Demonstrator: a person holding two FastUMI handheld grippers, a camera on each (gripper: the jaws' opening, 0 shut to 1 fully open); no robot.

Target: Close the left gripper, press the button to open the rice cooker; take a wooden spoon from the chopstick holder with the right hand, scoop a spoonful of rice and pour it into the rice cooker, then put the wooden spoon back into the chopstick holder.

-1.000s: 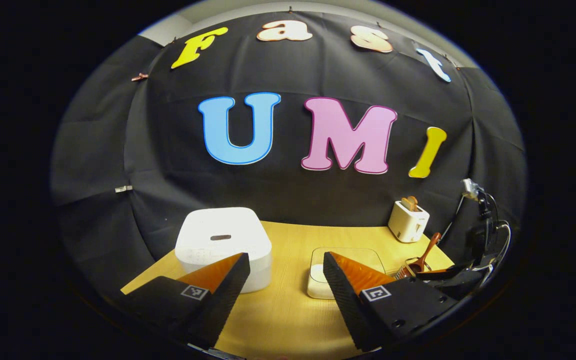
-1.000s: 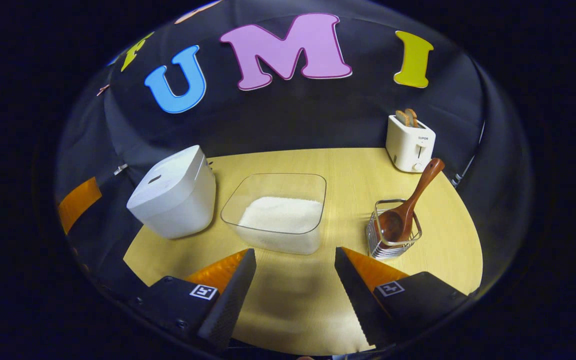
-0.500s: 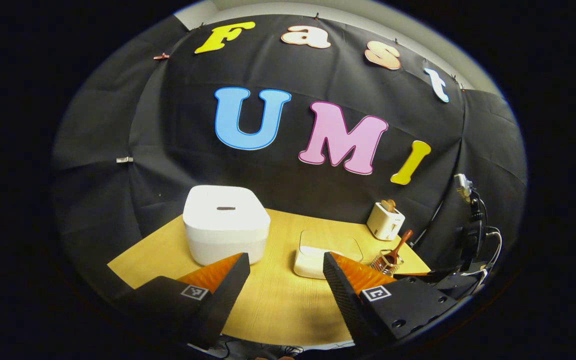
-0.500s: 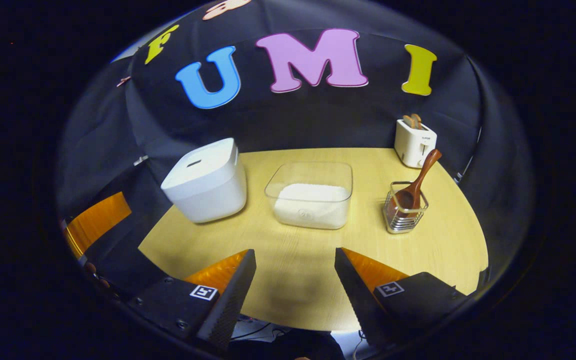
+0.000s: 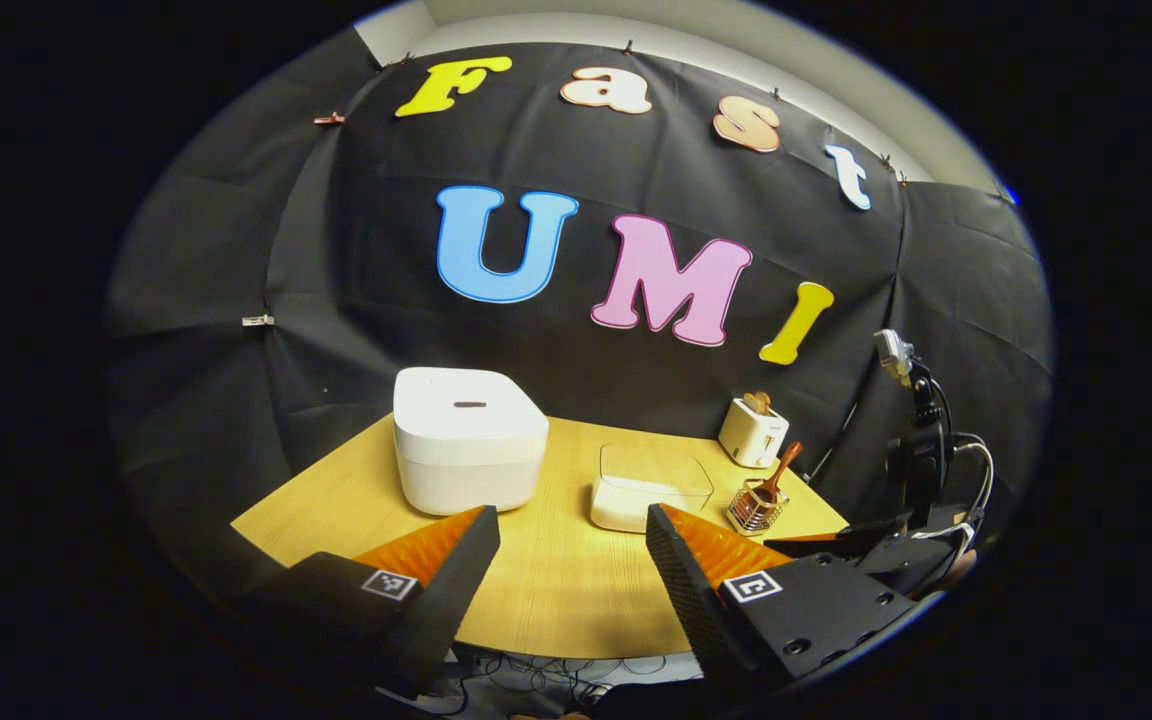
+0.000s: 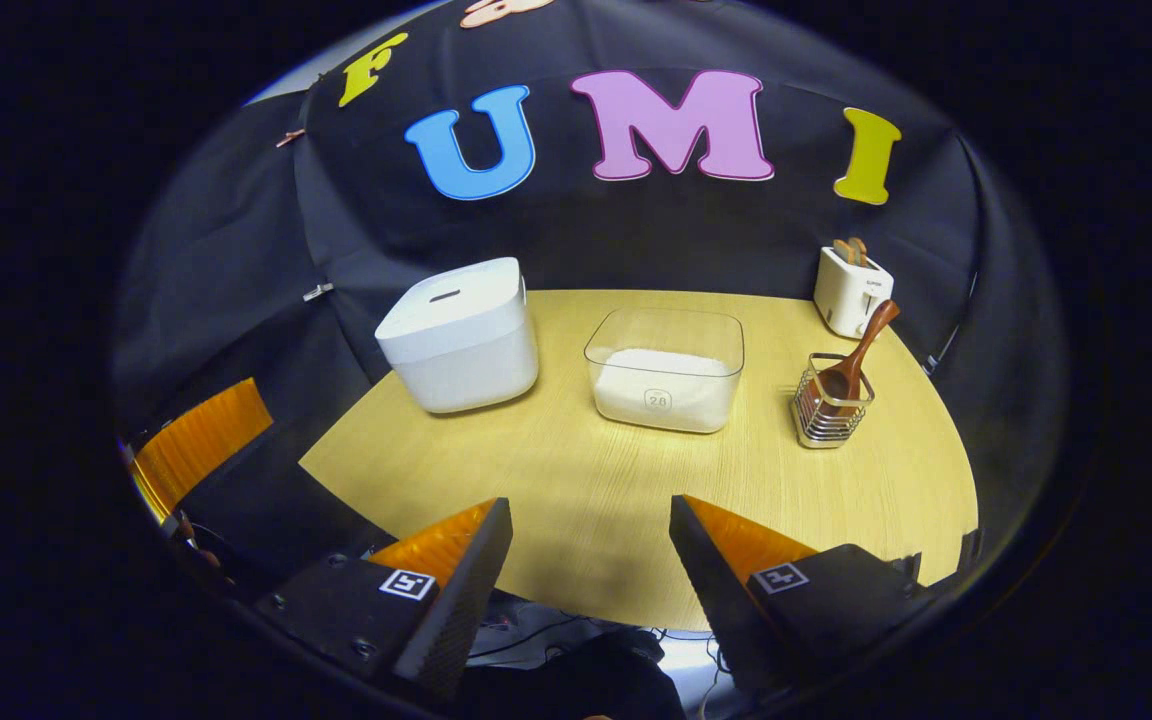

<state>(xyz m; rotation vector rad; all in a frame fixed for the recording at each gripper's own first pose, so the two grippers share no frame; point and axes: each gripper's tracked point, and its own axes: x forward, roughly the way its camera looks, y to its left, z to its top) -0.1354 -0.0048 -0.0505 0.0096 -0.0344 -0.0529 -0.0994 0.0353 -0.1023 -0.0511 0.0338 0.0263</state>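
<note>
A white rice cooker [image 5: 469, 438] [image 6: 460, 333] stands lid-down at the table's back left, a dark slot on its top. To its right, white rice fills the bottom of a clear box [image 5: 648, 488] [image 6: 666, 368]. A wooden spoon [image 6: 854, 358] [image 5: 776, 478] leans in a wire chopstick holder [image 6: 830, 410] [image 5: 756, 508] further right. My left gripper [image 5: 571, 545] hangs open before the table's near edge, nothing between its fingers. My right gripper [image 6: 591, 540] is open too, over the near edge. The right gripper's body [image 5: 886, 555] appears at the right of the left gripper view.
A white toaster [image 6: 852, 290] [image 5: 753, 432] with bread in its slots sits at the back right corner. The wooden table [image 6: 576, 480] has bare surface in front of the cooker and box. Cables hang below its near edge. The left gripper's finger [image 6: 198, 445] shows at far left.
Both grippers have drawn back from the table and risen a little, so the cooker, box and holder look smaller and farther. Both stayed open. Nothing on the table moved.
</note>
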